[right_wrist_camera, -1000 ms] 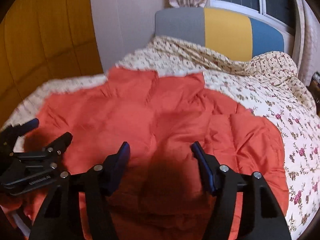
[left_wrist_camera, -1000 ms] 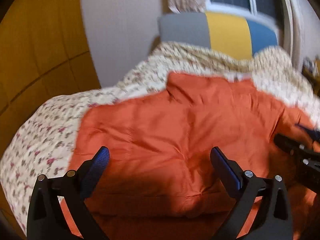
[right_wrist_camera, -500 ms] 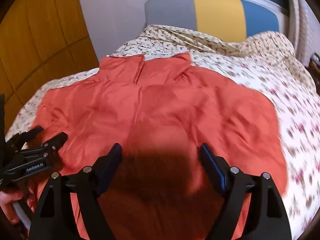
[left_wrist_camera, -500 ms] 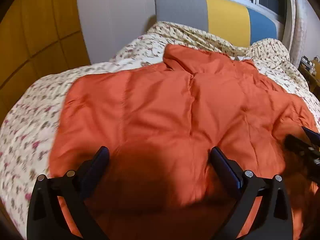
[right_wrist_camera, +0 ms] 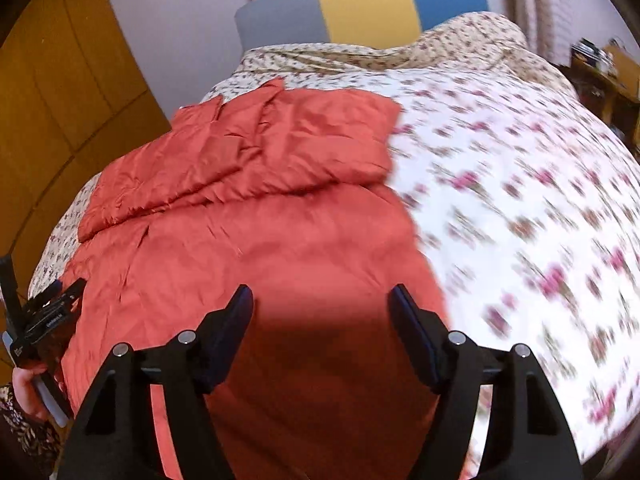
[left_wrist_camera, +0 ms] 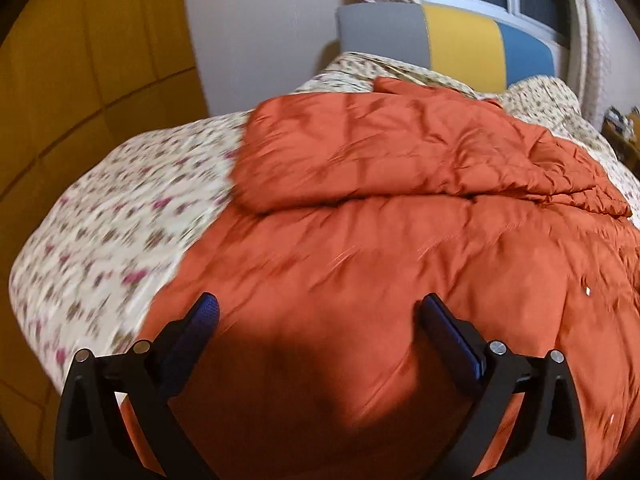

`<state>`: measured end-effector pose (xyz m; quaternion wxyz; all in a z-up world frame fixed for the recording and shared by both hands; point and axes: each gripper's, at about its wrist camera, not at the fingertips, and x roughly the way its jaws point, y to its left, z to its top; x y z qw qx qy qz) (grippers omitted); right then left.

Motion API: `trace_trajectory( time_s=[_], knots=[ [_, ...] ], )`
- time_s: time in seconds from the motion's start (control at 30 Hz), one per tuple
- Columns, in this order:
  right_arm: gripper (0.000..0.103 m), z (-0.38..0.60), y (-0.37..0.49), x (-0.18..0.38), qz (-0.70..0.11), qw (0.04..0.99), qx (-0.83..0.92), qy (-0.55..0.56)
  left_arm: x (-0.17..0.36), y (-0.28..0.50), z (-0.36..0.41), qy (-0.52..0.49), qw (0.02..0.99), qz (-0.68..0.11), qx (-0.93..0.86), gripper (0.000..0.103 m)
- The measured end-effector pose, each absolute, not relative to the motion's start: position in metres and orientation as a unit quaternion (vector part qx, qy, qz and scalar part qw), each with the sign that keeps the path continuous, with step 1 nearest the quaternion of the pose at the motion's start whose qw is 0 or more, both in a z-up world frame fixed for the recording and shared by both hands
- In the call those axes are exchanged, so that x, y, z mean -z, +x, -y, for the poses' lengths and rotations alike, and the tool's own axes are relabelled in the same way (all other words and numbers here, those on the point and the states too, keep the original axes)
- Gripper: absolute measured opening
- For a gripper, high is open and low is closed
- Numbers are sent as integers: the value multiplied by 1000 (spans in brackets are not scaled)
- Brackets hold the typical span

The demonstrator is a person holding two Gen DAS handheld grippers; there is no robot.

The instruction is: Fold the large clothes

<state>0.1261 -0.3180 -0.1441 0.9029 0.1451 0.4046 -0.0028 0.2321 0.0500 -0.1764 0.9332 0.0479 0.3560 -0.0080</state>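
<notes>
An orange padded jacket (left_wrist_camera: pixel 400 240) lies spread on a floral bedspread (left_wrist_camera: pixel 112 232), with its sleeves folded across the upper body. It also shows in the right wrist view (right_wrist_camera: pixel 248 248). My left gripper (left_wrist_camera: pixel 318 312) is open and empty, hovering over the jacket's lower part near its left edge. My right gripper (right_wrist_camera: pixel 322 300) is open and empty over the jacket's lower part near its right edge. The left gripper also shows at the left edge of the right wrist view (right_wrist_camera: pixel 48 312).
The bed has a grey, yellow and blue headboard (left_wrist_camera: pixel 440 40) at the far end. Yellow panelled wall (left_wrist_camera: pixel 80 60) runs along the left. A wooden shelf with items (right_wrist_camera: pixel 604 68) stands at the far right. Floral bedspread (right_wrist_camera: pixel 520 200) extends right of the jacket.
The jacket's sleeves now lie folded across its upper body; earlier it lay spread wide. Both open grippers have drawn back toward the jacket's lower part and apart, left going left, right going right.
</notes>
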Motion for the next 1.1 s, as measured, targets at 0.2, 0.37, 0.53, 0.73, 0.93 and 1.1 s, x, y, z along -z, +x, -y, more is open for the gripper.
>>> trace_trajectory(
  time_s=[0.2,0.37,0.53,0.73,0.93,1.1],
  knots=[
    [71,338,74,143,-401,905,17,142,173,199,-90,18,938,-344,-30,100],
    [71,356,43,157,-415,892,20,176,180,176,-126,-31,934,-354,-48,100],
    [71,366,16,163,-418,885,2,205,189,156,-142,-71,929,-362,-22,100],
    [69,356,-8,170,-444,874,-45,194,201,131,-140,-57,925,-374,23,100],
    [56,337,-11,184,-461,863,-77,193,216,118,-140,-89,912,-393,69,80],
    [17,335,-10,177,-447,857,-121,225,205,114,-122,-61,912,-394,96,43]
  ],
)
